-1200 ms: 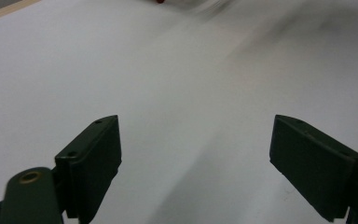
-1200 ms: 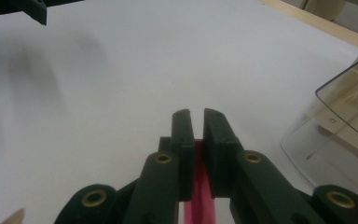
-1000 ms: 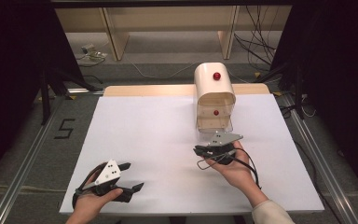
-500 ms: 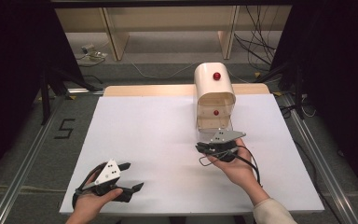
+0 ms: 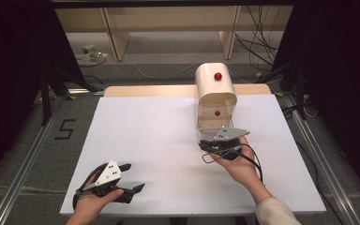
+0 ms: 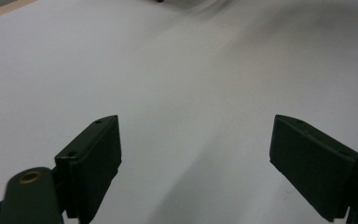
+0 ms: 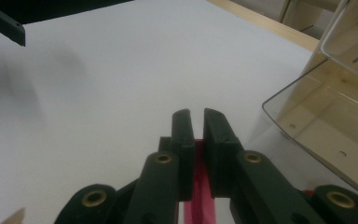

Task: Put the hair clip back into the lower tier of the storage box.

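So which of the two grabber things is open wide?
The left gripper, near the table's front edge. Its black jaws stand far apart over bare white tabletop. The right gripper, by the cream drawer box, has its jaws nearly together.

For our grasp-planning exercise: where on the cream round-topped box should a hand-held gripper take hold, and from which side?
Probably the red knob on the rounded top of the cream box, coming from above with a jaw on either side. The knob is small and stands proud, while the body looks too wide and smooth to span.

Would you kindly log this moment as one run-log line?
left tool: open, near table front | right tool: shut, empty, before cabinet | drawer: open
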### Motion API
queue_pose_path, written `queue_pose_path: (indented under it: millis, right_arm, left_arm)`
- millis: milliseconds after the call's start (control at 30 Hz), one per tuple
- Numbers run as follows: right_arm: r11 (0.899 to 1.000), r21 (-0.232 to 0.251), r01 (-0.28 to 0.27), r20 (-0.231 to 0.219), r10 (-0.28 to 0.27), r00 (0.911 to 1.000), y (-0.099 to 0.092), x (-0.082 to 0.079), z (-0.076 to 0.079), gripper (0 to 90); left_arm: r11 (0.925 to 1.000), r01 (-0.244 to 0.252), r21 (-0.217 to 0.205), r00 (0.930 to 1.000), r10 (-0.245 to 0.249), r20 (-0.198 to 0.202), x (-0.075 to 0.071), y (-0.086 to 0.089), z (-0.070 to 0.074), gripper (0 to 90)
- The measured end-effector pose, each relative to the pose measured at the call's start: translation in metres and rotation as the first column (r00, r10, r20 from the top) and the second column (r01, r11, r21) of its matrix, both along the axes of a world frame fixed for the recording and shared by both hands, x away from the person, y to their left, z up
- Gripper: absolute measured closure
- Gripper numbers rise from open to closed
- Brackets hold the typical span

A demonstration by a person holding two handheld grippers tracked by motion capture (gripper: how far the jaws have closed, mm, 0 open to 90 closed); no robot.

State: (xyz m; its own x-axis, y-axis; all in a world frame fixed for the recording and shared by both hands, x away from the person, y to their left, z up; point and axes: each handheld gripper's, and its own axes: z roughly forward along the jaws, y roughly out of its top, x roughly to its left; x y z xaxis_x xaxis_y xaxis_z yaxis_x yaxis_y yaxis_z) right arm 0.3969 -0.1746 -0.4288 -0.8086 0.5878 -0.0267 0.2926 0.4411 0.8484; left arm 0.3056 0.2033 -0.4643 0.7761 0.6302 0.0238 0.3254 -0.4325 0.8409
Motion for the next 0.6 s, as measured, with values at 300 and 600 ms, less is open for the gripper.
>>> queue_pose_path:
  millis: [300, 600]
  right_arm:
    - [1.000, 0.010, 0.018, 0.012, -0.018, 0.9998, -0.0049, 0.0041, 0.0057, 83.9]
    - [1.000, 0.015, 0.027, 0.014, -0.028, 0.9995, -0.0069, 0.0069, 0.0078, 84.0]
  left_arm:
    - [1.0000, 0.000, -0.002, 1.0000, 0.000, -0.002, 0.0001, 0.0002, 0.0000, 16.5]
    - [1.0000, 0.001, -0.002, 1.0000, -0.001, -0.001, 0.0000, 0.0004, 0.0002, 16.5]
